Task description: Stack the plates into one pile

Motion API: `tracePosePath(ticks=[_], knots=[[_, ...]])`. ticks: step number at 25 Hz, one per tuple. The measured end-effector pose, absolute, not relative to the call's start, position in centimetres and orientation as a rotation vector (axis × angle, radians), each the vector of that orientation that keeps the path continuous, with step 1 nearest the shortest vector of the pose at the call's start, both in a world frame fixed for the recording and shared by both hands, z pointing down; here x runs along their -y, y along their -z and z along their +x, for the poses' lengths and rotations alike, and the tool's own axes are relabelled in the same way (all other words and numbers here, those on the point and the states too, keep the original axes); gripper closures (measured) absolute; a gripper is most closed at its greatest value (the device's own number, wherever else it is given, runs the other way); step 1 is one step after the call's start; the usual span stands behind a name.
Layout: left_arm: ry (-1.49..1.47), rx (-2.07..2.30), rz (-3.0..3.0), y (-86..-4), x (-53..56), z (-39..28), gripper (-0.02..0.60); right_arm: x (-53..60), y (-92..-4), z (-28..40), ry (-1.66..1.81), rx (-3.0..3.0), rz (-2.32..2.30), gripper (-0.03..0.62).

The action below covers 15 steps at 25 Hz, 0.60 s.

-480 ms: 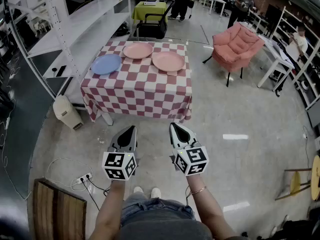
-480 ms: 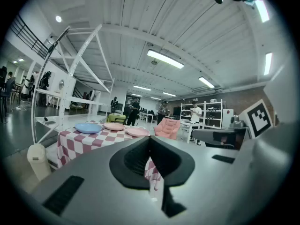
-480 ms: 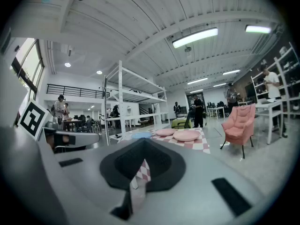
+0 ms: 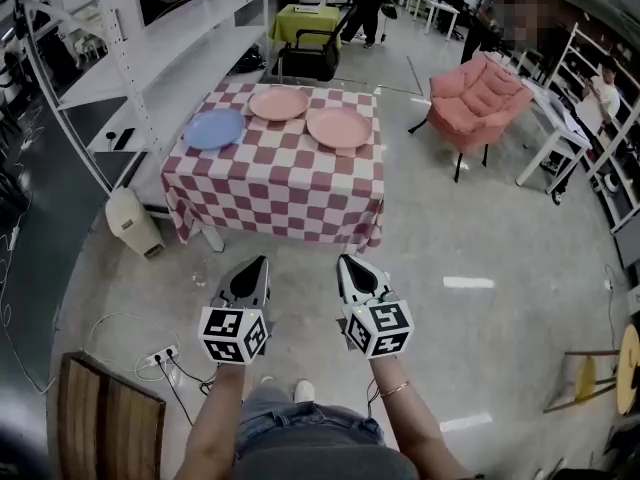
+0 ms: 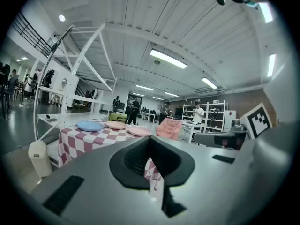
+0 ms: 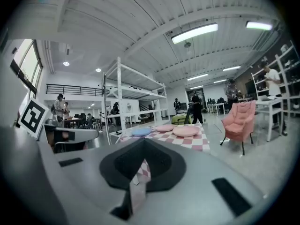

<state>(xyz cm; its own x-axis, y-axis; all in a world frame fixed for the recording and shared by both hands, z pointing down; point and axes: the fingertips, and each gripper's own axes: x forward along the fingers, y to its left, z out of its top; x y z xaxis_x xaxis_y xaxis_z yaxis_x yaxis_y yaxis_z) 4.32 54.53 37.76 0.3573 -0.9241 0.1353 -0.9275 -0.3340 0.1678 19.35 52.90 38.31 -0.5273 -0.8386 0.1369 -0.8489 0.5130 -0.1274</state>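
- The left gripper (image 4: 261,262) and the right gripper (image 4: 343,261) are held side by side above the floor (image 4: 450,228), well short of the checked worktop (image 4: 275,183).
- Both pairs of jaws are seen pressed together, nothing between them.
- Three plates are spread apart on the worktop: a blue plate (image 4: 215,128) at the left, a back pink plate (image 4: 279,103) in the middle, a right pink plate (image 4: 339,127) beside it.
- Not one is stacked yet.
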Motion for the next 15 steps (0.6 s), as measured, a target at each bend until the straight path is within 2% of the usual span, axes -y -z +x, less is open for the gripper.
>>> tracePosePath(ticks=[15], knots=[[-0.048, 1.729, 2.368, -38.1, -50.0, 2.1, 0.566, -48.5, -39.3, 20.4, -0.392, 2.643, 1.563, 0.583]])
